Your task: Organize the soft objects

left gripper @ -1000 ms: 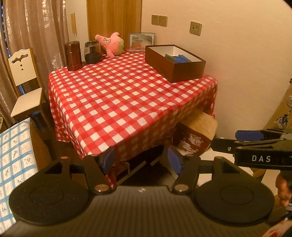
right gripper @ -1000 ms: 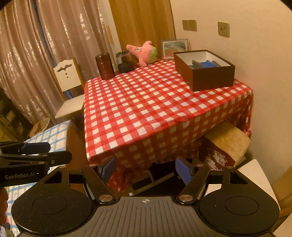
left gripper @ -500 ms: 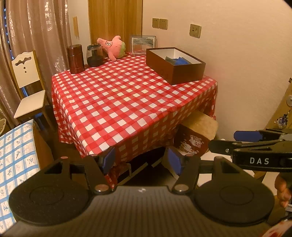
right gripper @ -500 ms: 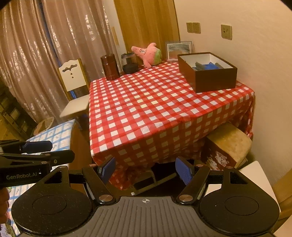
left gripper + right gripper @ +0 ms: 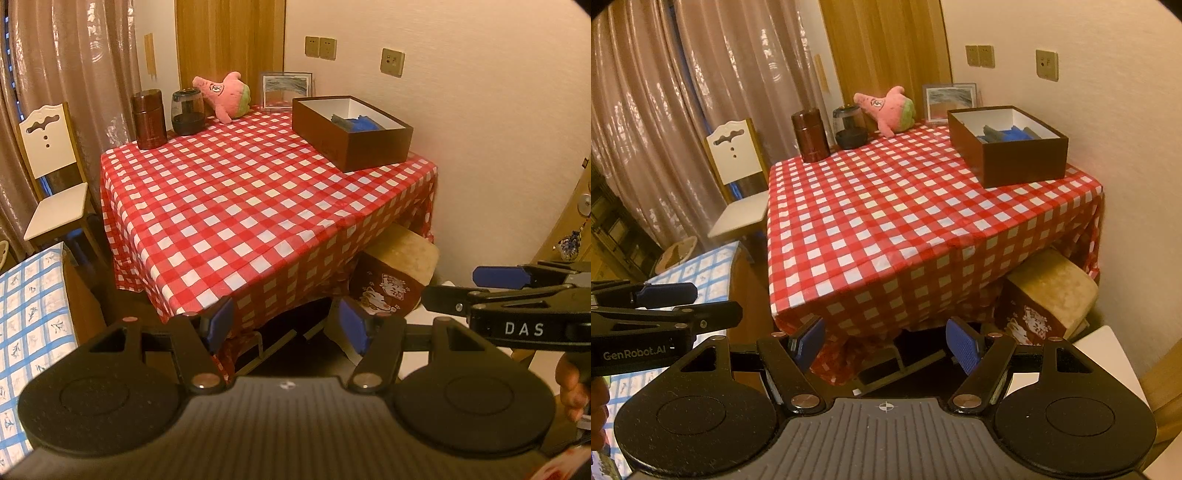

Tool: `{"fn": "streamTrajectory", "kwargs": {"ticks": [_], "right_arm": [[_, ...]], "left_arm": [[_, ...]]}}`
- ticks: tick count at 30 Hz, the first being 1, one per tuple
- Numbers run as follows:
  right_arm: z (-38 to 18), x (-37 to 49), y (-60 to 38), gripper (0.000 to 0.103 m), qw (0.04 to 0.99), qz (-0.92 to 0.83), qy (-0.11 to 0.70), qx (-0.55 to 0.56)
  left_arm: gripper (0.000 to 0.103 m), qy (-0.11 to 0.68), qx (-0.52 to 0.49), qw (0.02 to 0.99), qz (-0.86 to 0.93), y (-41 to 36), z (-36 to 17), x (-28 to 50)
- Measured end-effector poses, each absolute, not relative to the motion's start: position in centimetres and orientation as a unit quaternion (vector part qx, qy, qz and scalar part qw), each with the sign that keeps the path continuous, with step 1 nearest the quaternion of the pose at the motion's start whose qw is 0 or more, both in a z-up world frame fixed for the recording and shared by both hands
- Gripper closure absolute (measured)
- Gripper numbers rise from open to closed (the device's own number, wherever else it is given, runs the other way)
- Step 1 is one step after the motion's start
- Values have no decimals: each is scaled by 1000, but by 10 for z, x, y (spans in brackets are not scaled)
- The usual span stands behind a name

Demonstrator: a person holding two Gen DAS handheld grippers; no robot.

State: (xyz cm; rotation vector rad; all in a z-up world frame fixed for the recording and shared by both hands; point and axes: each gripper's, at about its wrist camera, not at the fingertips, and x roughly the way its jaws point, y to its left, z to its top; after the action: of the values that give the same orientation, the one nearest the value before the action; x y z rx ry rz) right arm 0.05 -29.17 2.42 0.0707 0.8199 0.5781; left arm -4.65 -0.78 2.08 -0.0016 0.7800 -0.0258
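A pink plush toy [image 5: 225, 94] [image 5: 888, 109] lies at the far end of the table with the red checked cloth [image 5: 240, 206] [image 5: 905, 221]. On the table's right side stands an open brown box [image 5: 351, 144] [image 5: 1015, 162] holding blue and dark soft items [image 5: 356, 123] [image 5: 1008, 134]. My left gripper [image 5: 286, 326] hangs open and empty in front of the table's near corner, well short of the toy. My right gripper [image 5: 886, 345] is also open and empty, level with it. Each gripper shows at the edge of the other's view.
A dark brown canister [image 5: 147, 118] and a glass jar [image 5: 187, 112] stand beside the toy, with a picture frame [image 5: 286, 90] against the wall. A white chair [image 5: 48, 177] is left of the table. A padded stool [image 5: 395, 266] sits under it. A blue-patterned cloth surface [image 5: 29, 325] is near left.
Both views have drifted only slightly. Nothing on the table has moved, and both grippers stay open and empty.
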Motion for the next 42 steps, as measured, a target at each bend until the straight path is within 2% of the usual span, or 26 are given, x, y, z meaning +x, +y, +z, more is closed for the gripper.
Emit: {"fn": "streamTrajectory", "kwargs": {"ticks": [42], "right_arm": [[24,4,-293,31,876,276,394,33]], "left_arm": [[42,382,-1,924,-15,-8,16,-40]]}}
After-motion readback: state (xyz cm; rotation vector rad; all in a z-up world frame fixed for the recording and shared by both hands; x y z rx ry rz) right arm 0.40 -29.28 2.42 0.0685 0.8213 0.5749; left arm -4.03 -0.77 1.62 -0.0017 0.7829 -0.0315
